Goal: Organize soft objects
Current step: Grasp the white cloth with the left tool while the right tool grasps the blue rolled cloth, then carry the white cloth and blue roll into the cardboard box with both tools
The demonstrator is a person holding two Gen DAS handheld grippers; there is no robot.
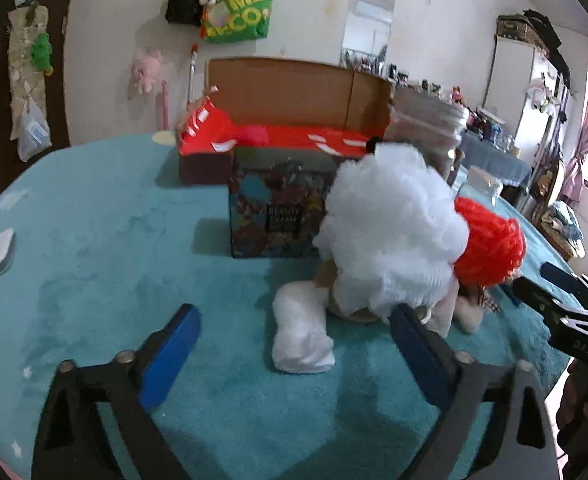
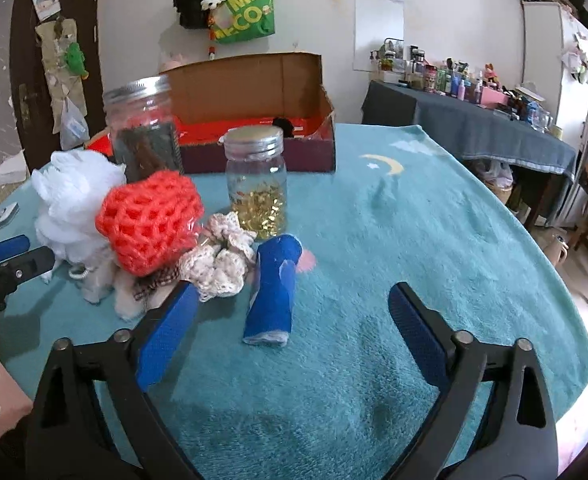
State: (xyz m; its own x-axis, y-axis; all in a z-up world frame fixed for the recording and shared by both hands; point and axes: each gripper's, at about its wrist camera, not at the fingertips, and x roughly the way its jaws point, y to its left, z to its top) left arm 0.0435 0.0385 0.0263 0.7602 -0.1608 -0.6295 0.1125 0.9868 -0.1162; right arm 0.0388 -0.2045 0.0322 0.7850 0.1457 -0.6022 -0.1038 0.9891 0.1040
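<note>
White mesh bath pouf (image 1: 390,236): frothy, heaped against orange crocheted pouch (image 1: 490,240), just beyond left claw (image 1: 294,320). Blue rolled cloth (image 2: 273,292): between right claw (image 2: 294,304) tips. Both claws apart, empty.

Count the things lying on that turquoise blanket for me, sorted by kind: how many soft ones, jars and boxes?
Soft things: 6 – white mesh puff, red crochet piece, lace scrunchie, blue roll, white roll, plush toy under the pile
Glass jars: 2 – gold-filled jar, dark-filled jar
Boxes: 2 – cardboard box, printed box
Total: 10
</note>
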